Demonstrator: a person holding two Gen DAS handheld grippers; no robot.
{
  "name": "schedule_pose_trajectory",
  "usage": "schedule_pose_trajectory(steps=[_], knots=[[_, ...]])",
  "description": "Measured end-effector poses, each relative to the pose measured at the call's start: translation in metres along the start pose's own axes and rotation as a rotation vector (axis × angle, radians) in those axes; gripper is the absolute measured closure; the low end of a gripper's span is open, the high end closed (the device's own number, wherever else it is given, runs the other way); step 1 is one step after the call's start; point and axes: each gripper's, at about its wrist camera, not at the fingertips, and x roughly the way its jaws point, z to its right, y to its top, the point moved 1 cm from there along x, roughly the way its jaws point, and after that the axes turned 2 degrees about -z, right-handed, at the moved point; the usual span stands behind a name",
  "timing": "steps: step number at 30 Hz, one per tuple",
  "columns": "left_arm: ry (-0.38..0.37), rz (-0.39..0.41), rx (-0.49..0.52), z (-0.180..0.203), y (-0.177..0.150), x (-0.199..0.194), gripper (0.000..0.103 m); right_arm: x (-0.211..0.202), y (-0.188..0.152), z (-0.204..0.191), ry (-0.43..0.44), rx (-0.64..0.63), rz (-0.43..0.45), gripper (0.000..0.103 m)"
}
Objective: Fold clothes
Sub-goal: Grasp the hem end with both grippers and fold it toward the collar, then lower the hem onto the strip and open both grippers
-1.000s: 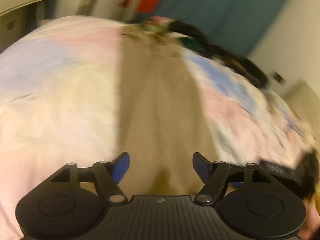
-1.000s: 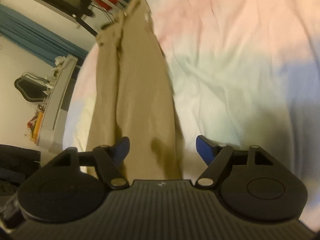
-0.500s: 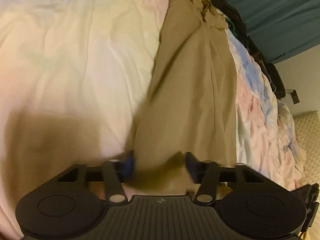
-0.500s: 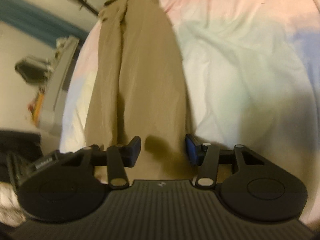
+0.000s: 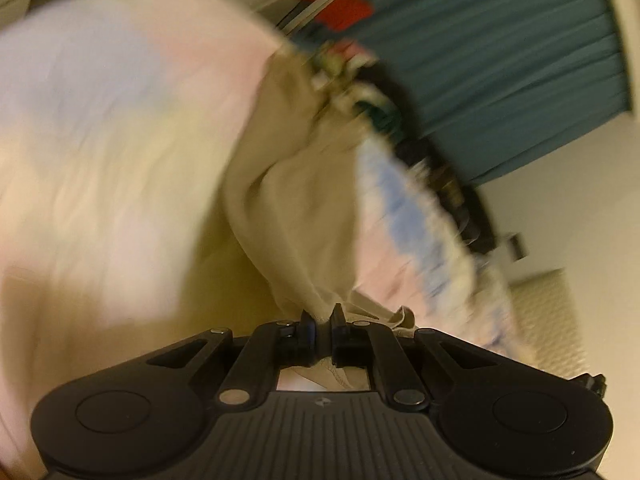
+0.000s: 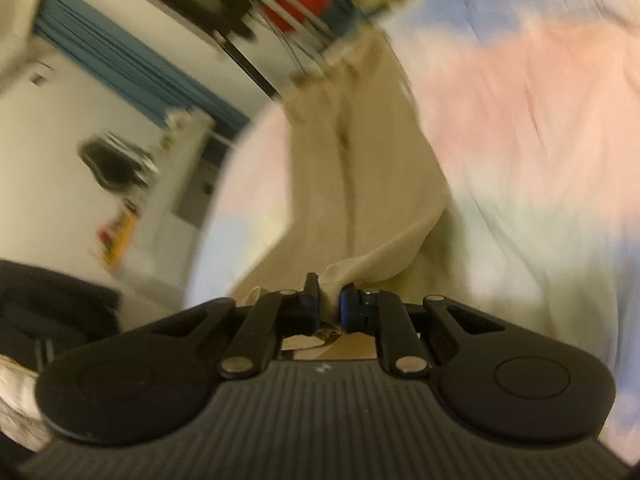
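1. Basically, left gripper [image 5: 322, 322] is clamped on the khaki trousers [image 5: 296, 208]; the pinched hem edge is hidden btwn the pads.
2. Right gripper [image 6: 329, 295] is clenched on trousers too, cloth stretching ahead over the pastel bedspread [image 6: 540, 140].
3. Both views are motion-blurred; the far waistband is indistinct.

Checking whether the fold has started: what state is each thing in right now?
left gripper: shut on the tan trousers.
right gripper: shut on the tan trousers.
tan trousers: near end pinched and lifted, far end lying on the bed.
pastel bedspread: spread under the trousers, wrinkled.
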Motion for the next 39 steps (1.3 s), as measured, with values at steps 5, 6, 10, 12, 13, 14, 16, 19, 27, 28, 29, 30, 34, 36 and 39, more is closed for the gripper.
schedule_pose_trajectory(steps=[5, 6, 10, 12, 13, 14, 16, 19, 27, 28, 29, 30, 34, 36, 39], knots=[[-0.085, 0.088, 0.068, 0.036, 0.014, -0.054, 0.098, -0.044, 0.025, -0.043, 0.066, -0.085, 0.099, 0.090], [-0.088, 0.097, 0.081, 0.040, 0.010, -0.054, 0.099, -0.051, 0.020, -0.046, 0.070, -0.098, 0.110, 0.090], [-0.111, 0.107, 0.090, 0.032, -0.018, -0.071, 0.099, -0.073, -0.013, -0.043, 0.085, -0.139, 0.125, 0.091], [-0.094, 0.102, 0.104, 0.030, -0.042, -0.072, 0.099, -0.077, -0.039, -0.033, 0.093, -0.137, 0.112, 0.091], [-0.088, 0.099, 0.105, 0.026, -0.055, -0.076, 0.099, -0.079, -0.051, -0.028, 0.094, -0.129, 0.105, 0.091], [-0.082, 0.095, 0.107, 0.022, -0.068, -0.079, 0.099, -0.081, -0.062, -0.022, 0.094, -0.122, 0.098, 0.091], [-0.071, 0.088, 0.107, 0.015, -0.090, -0.084, 0.099, -0.085, -0.083, -0.010, 0.103, -0.093, 0.086, 0.091], [-0.059, 0.074, 0.100, 0.005, -0.105, -0.083, 0.099, -0.084, -0.096, 0.002, 0.128, -0.032, 0.079, 0.091], [0.045, 0.080, 0.179, 0.035, -0.008, -0.021, 0.099, -0.029, -0.021, -0.005, 0.090, -0.036, 0.113, 0.091], [0.057, 0.080, 0.196, 0.040, 0.007, -0.010, 0.099, -0.016, -0.007, -0.007, 0.070, -0.043, 0.119, 0.091], [0.069, 0.080, 0.212, 0.044, 0.022, 0.002, 0.099, -0.003, 0.006, -0.007, 0.051, -0.050, 0.126, 0.091], [0.088, 0.090, 0.235, 0.048, 0.036, 0.013, 0.099, 0.011, 0.021, -0.007, 0.035, -0.059, 0.134, 0.091], [0.148, 0.120, 0.284, 0.055, 0.085, 0.072, 0.099, 0.068, 0.068, 0.003, -0.016, -0.089, 0.155, 0.091], [0.176, 0.125, 0.293, 0.051, 0.105, 0.105, 0.099, 0.098, 0.087, 0.012, -0.047, -0.112, 0.150, 0.091], [0.215, 0.120, 0.306, 0.038, 0.133, 0.159, 0.099, 0.141, 0.112, 0.026, -0.090, -0.145, 0.141, 0.090]])
